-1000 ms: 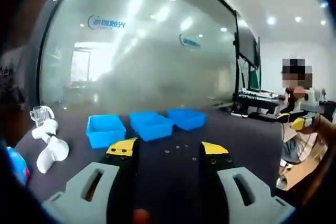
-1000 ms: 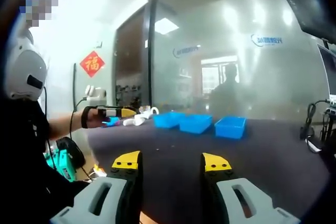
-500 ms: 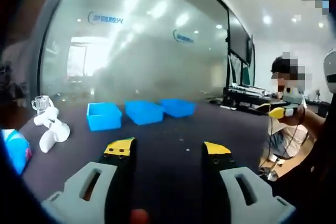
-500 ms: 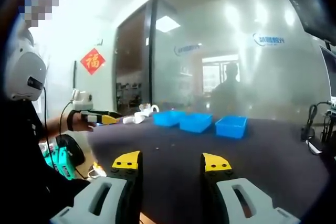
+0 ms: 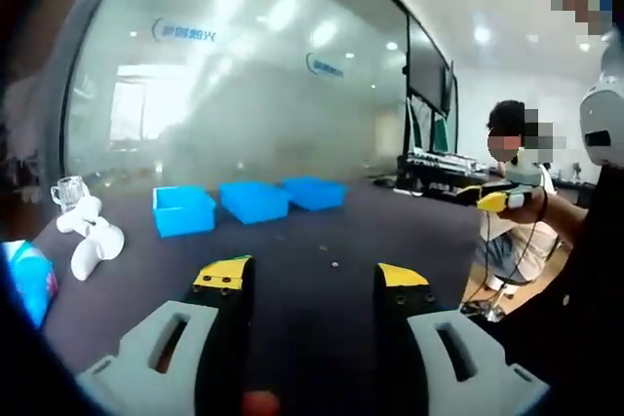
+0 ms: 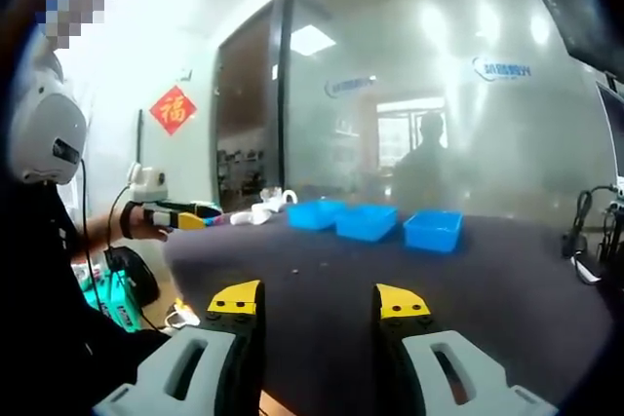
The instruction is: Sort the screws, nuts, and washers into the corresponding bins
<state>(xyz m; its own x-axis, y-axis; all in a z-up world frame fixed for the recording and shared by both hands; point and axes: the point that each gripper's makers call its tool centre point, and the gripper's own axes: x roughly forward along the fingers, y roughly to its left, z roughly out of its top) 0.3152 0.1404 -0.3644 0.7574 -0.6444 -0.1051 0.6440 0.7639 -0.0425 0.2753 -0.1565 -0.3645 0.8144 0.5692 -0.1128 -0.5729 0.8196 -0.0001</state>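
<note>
Yellow-tipped left tool (image 5: 310,280) and right tool (image 6: 321,303) hover level, parted.

A frosted glass wall (image 5: 244,94) bearing blue logos (image 5: 184,32) is spanning the upper frame behind a dark worktop (image 5: 312,260), ceiling lights (image 5: 483,34) are glowing upper right, and a red wall ornament (image 6: 172,109) is hanging upper left.

Three blue bins (image 5: 249,203) in row at far side of table (image 5: 312,250), close together, near glass wall (image 5: 244,94). Open dark tabletop between bins and near edge; few small loose parts (image 5: 334,263) scattered there. White pipe fittings (image 5: 90,241) left of bins. Monitor and cables (image 5: 434,158) right of bins.
</note>
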